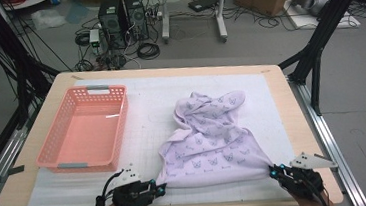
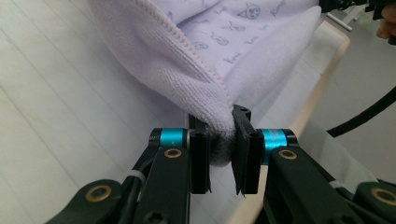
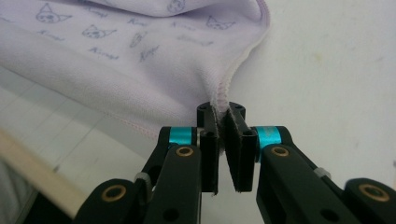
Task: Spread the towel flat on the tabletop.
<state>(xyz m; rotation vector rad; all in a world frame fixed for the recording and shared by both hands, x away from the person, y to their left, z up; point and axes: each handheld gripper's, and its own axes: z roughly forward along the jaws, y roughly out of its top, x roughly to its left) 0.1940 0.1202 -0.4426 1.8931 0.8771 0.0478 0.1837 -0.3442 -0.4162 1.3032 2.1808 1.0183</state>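
A: High view. Where is the work item?

B: The lilac terry-cloth towel with a printed cat-face pattern (image 1: 209,138) lies crumpled on the white mat (image 1: 147,116) of the light wooden table (image 1: 293,118), to the right of the empty pink perforated plastic basket (image 1: 84,129). The left gripper (image 1: 162,187) sits at its near left corner, the right gripper (image 1: 273,172) at its near right corner. The near hem is stretched between them.

A: Left gripper view?

B: The jaws are clamped on a bunched corner of the towel (image 2: 219,116). Cloth fills the gap and fans upward from it.

A: Right gripper view?

B: The jaws are pressed together on the stitched hem of the towel (image 3: 219,95), which is held thin and edge-on.

A: Handling properties?

B: It is judged light, soft and limp, with no fragility. It will sag and fold wherever unsupported. Corners and hems are the correct grip points, because the stitching resists slipping.
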